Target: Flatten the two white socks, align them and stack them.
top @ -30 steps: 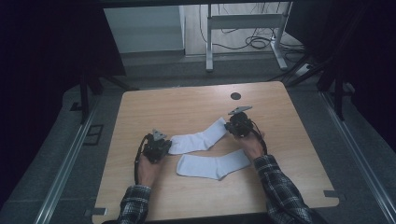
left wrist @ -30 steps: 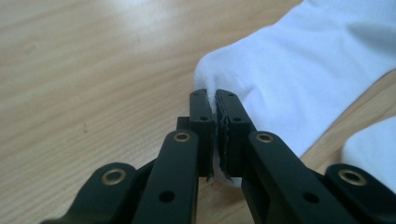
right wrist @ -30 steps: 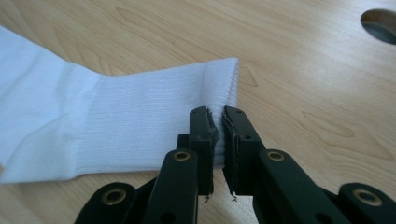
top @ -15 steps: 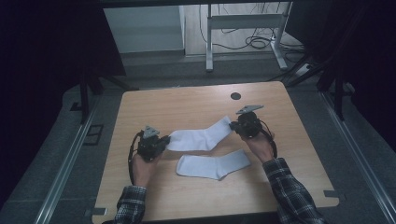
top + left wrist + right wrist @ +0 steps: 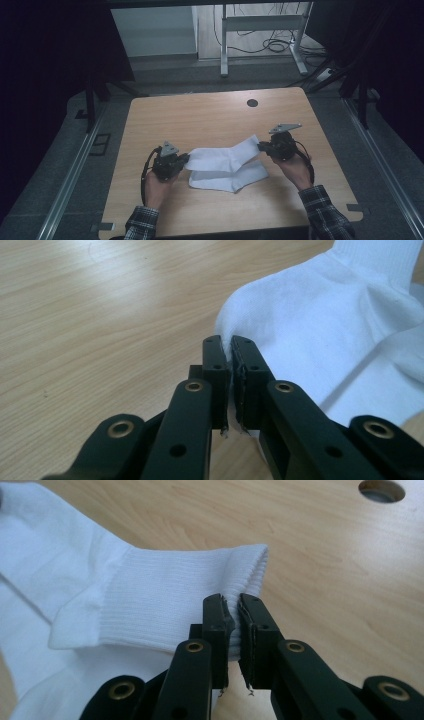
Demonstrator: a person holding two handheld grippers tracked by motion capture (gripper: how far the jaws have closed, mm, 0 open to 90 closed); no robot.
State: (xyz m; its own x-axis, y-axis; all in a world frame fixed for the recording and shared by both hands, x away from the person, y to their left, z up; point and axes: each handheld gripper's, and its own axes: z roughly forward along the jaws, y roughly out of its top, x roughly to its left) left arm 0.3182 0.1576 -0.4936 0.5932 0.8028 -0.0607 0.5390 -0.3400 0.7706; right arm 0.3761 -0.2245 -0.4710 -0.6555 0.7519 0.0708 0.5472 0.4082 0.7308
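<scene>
Two white socks in the high view: the upper sock [image 5: 225,156] hangs stretched between left gripper [image 5: 184,160] and right gripper [image 5: 261,146], partly over the lower sock [image 5: 231,181] on the wooden table [image 5: 200,115]. Left gripper view: jaws pinched shut on its toe [image 5: 280,320]. Right gripper view: jaws clamped on its ribbed cuff [image 5: 200,605]; step looks like stacking the pair, next lower it aligned.

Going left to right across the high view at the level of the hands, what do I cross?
Left tool, shut on the toe end of the upper sock → that sock stretched across → right tool, shut on its ribbed cuff. All lie on the wooden table.
</scene>
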